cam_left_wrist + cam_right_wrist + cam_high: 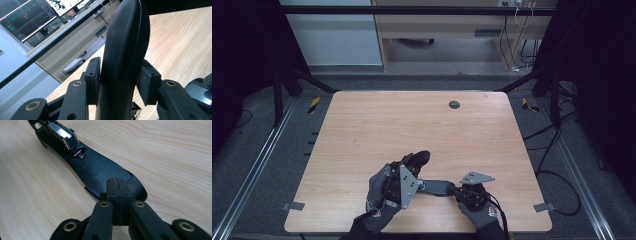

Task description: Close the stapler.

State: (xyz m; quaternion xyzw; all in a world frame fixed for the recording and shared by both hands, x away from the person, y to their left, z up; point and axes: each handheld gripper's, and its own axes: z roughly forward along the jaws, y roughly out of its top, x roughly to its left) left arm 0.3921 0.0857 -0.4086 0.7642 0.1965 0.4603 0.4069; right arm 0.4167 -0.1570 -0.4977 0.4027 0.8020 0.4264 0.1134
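While looking down from the high view, find the black stapler [427, 186] low in the middle of the frame, on the pale wooden counter [412, 120], swung wide open at its hinge. Note the stapler base [439, 187] lying flat, long axis running left to right across the frame, hinge end at the left, free end at the right. Note the stapler arm [418, 159] tilted up from that hinge toward the upper right.

Read the left gripper [411, 167] as clamped on that arm. In the left gripper view, see the jaws of the left gripper [120, 75] about half spread, one pad pressed on either flank of the stapler arm [127, 37], the arm itself rising up the middle of the frame.

Read the right gripper [456, 189] as fully closed. In the right gripper view, see the jaws of the right gripper [117, 187] flush together, nothing visible between them, tip set on or just over the rounded near end of the stapler base [97, 170]. Cannot tell whether pressing down or merely resting.

For the coming move, mind one relation: base stretching straight away from the right jaws toward the upper left of that view, metal rail [62, 135] at the far hinge end. Judge the left hand nearer the hinge, the right nearer the free end. Expect any swing of the arm to turn about the left end, so keep the right end pinned.
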